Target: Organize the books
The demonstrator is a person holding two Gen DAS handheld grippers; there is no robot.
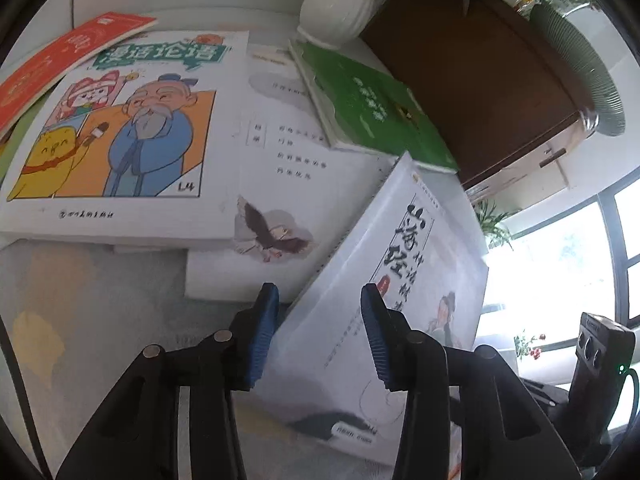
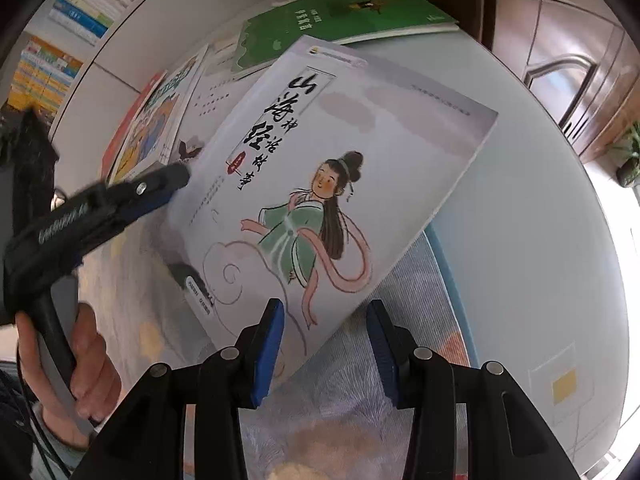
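The pale book with the painted girl (image 2: pixel 340 184) lies tilted, its far edge propped on the stack of books (image 1: pixel 256 152) on the table (image 2: pixel 532 240), with the left gripper (image 1: pixel 320 320) and right gripper (image 2: pixel 326 340) both open, straddling its near edges without clamping.

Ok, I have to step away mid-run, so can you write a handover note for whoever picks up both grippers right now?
Left gripper: open, fingers astride one edge of the lavender storybook, apparently not pressing it.
Right gripper: open at the storybook's near corner, nothing held.
Books: the storybook lies tilted against the bird-page book. The cartoon book, orange book and green book overlap loosely beyond it on the table.
Done: nothing neatly stacked.
Left: probably gather all five into one pile.
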